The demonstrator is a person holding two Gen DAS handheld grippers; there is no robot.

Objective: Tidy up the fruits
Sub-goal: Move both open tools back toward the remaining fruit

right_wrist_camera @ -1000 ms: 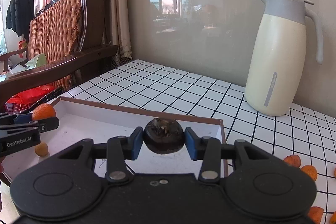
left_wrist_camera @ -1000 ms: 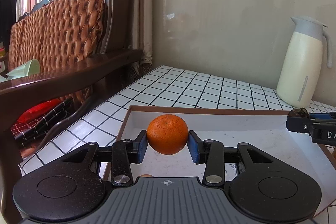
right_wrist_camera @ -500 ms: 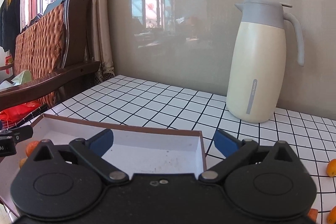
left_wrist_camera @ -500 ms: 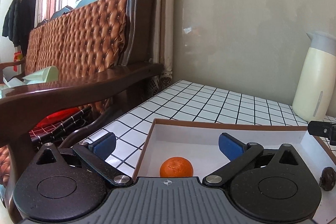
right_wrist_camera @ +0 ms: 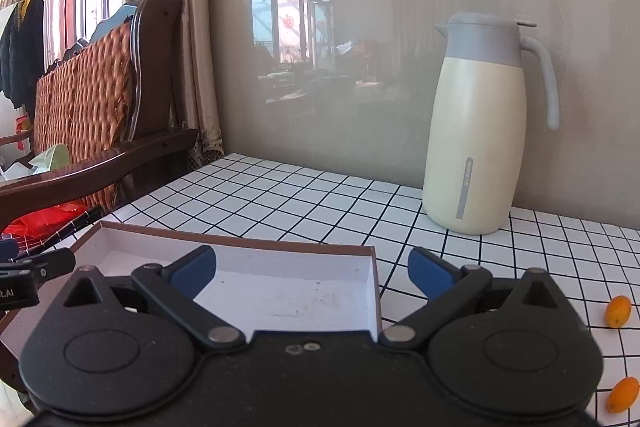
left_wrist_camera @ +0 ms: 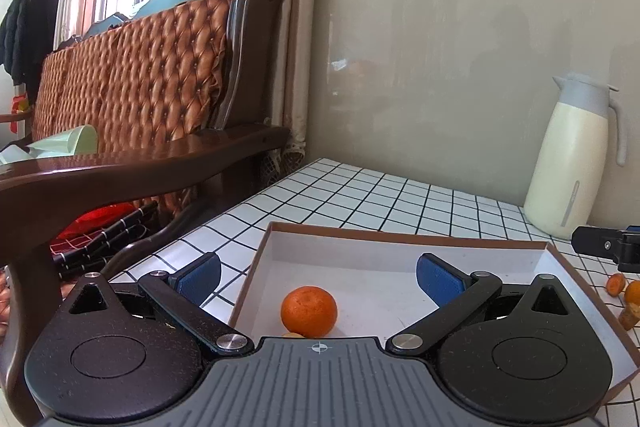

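Observation:
An orange mandarin (left_wrist_camera: 308, 311) lies on the white floor of a shallow brown-rimmed box (left_wrist_camera: 400, 231), near its front left corner. My left gripper (left_wrist_camera: 319, 275) stands wide open above and behind it, nothing between its blue pads (left_wrist_camera: 438, 278). In the right wrist view my right gripper (right_wrist_camera: 312, 269) is also wide open and empty over the box (right_wrist_camera: 240, 241). The dark fruit it let go is hidden under the gripper body. Small orange kumquats (right_wrist_camera: 618, 311) lie on the tiles at the right. Part of the left gripper (right_wrist_camera: 24, 273) shows at the left edge.
A cream jug with a grey lid (right_wrist_camera: 480, 131) stands on the white checked table (right_wrist_camera: 300, 195) by the grey wall. A dark wooden sofa with a brown tufted back (left_wrist_camera: 140, 67) runs along the table's left side. Orange pieces (left_wrist_camera: 624, 291) lie right of the box.
Both grippers opened and dropped their fruit into the box: the mandarin from the left, the dark fruit from the right. Both then drew back and rose a little.

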